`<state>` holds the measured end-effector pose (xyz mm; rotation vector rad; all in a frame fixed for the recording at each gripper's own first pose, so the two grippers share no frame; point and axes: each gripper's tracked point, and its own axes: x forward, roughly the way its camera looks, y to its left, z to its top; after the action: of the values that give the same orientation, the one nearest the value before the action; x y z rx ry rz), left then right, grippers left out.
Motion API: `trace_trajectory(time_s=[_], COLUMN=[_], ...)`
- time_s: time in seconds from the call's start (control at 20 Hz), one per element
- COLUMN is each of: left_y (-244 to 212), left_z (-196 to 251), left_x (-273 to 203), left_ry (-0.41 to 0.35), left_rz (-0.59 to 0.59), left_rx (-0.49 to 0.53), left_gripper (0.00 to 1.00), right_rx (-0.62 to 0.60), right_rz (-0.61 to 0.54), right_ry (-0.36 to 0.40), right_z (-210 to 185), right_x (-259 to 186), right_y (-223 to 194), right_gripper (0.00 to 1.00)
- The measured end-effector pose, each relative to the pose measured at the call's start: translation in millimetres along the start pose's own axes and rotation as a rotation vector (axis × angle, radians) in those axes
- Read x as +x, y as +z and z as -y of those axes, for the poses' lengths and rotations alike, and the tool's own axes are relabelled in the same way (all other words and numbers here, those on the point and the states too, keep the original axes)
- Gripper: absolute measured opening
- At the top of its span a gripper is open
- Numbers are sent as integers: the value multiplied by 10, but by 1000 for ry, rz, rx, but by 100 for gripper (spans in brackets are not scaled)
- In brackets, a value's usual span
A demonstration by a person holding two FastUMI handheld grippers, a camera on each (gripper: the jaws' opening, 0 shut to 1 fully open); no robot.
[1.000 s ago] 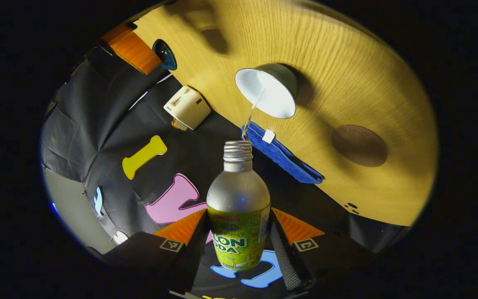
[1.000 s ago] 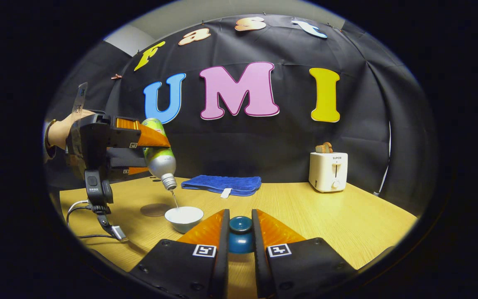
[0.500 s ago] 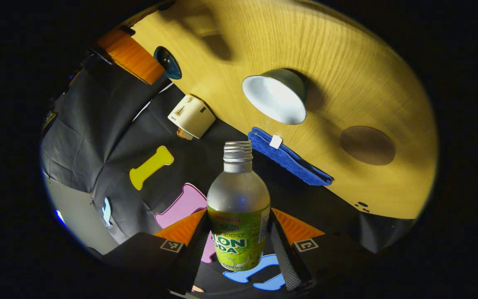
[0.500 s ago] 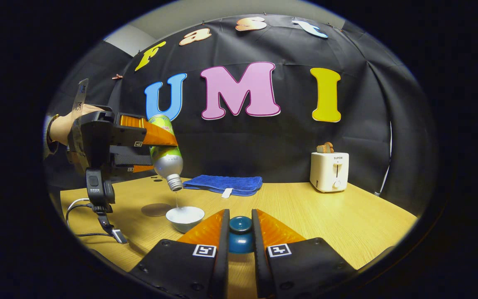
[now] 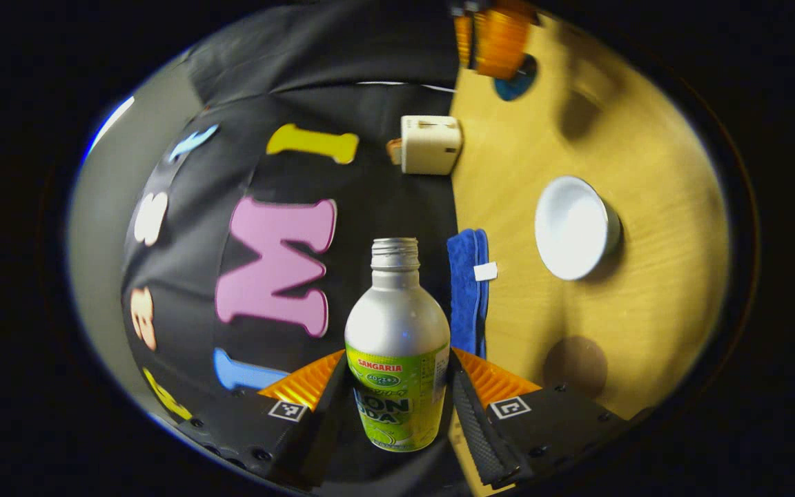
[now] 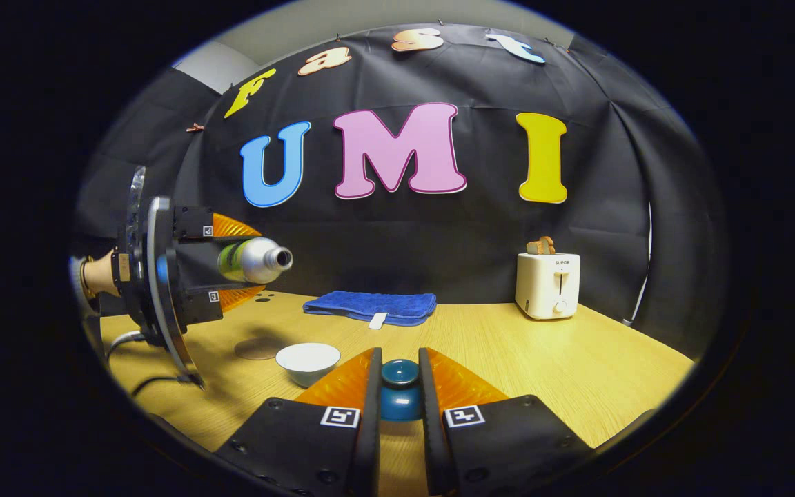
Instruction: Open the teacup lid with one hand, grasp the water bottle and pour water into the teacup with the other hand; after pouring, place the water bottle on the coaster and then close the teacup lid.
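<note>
Presently, left gripper view. Left gripper (image 5: 397,400): both fingers clamped on the water bottle (image 5: 397,359) at its labelled body, neck pointing away along the fingers; mouth uncapped. No stream at the mouth, so pouring looks finished and the bottle is being levelled for set-down. Teacup (image 5: 575,228): white bowl, lid off, on the table (image 5: 653,207). Coaster (image 5: 575,362): dark disc, bare, near the cup, awaiting the bottle. Blue towel (image 5: 467,290) at the table's far edge; toaster (image 5: 429,144) beyond it. Right gripper (image 5: 497,38), far off, with the lid beside its fingers.

Right gripper view. Right gripper (image 6: 397,397): fingers pinched on the teacup lid (image 6: 399,393), dark blue, held off to the side so the cup stays open. Left gripper (image 6: 228,259) holds the bottle lying near horizontal, above the table, well clear of the cup. Teacup (image 6: 307,360) upright; coaster (image 6: 259,348) just behind it. Surface: pale wood grain. Room: black cloth wall; cable (image 6: 132,359) trailing on the table.
</note>
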<state>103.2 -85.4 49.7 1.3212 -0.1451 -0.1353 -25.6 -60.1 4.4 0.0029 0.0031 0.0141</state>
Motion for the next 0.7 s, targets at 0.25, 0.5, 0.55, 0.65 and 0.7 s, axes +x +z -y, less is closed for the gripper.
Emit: trace_trajectory(time_s=[0.25, 0.5, 0.55, 0.65, 0.7], left_y=[8, -237, -380, -539, -550], left_z=[44, 40, 102, 145, 198], left_x=[-17, 75, 117, 153, 103], left_ry=[-42, -19, 7, 39, 30], left_rz=[31, 68, 52, 25, 17], left_rx=[-730, -1232, -1270, -1315, -1326], left_gripper=[80, 80, 80, 80, 80], right_rx=[-1, -1, -1, -1, -1], right_rz=[0, 0, 0, 0, 0], right_ry=[-4, -4, -4, -4, -4], right_z=[5, 5, 4, 4, 6], right_x=[-3, -3, -3, 0, 0], right_y=[-5, -2, -7, -2, 1], right_gripper=[30, 30, 30, 30, 30])
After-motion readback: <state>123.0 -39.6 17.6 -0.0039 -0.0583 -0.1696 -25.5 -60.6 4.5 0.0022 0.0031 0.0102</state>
